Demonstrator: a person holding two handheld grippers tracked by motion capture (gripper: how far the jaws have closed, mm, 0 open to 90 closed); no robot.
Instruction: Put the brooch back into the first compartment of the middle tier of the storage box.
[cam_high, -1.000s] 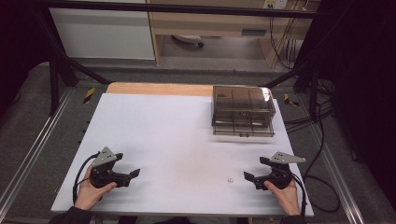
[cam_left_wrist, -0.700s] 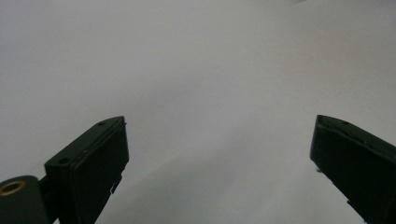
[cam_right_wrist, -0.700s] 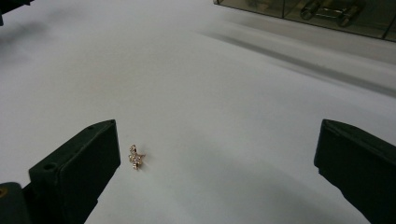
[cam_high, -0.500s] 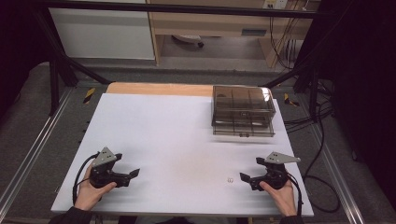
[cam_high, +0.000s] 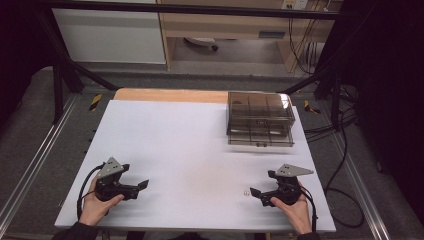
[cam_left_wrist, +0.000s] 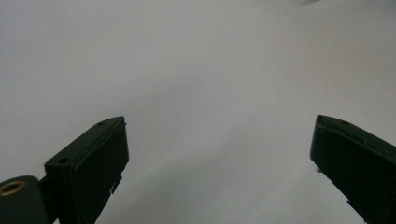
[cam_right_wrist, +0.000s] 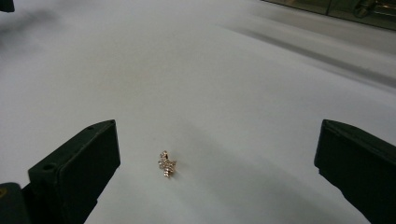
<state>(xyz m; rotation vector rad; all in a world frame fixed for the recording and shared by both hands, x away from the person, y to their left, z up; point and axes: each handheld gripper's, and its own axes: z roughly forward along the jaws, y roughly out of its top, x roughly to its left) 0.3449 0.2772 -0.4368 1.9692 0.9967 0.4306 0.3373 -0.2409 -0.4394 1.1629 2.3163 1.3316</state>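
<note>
White and bare, the table (cam_high: 190, 145) carries a smoky clear plastic drawer box (cam_high: 260, 119) far beyond the jaws. Just ahead of the right gripper (cam_right_wrist: 217, 154), between its wide-open jaws but nearer the left one, lies a tiny gold, stone-set charm (cam_right_wrist: 166, 164), touching neither. It looks feather-light, hard and fiddly, likely to skid or flip; pinching across its middle seems safest. The left gripper (cam_left_wrist: 219, 149) gapes equally wide over blank table, holding nothing.

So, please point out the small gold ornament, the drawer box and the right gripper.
ornament (cam_right_wrist: 167, 164), right gripper view, its sparkling middle.
drawer box (cam_high: 260, 112), high view, its smoky top.
right gripper (cam_high: 256, 192), high view, between its open fingertips.
</note>
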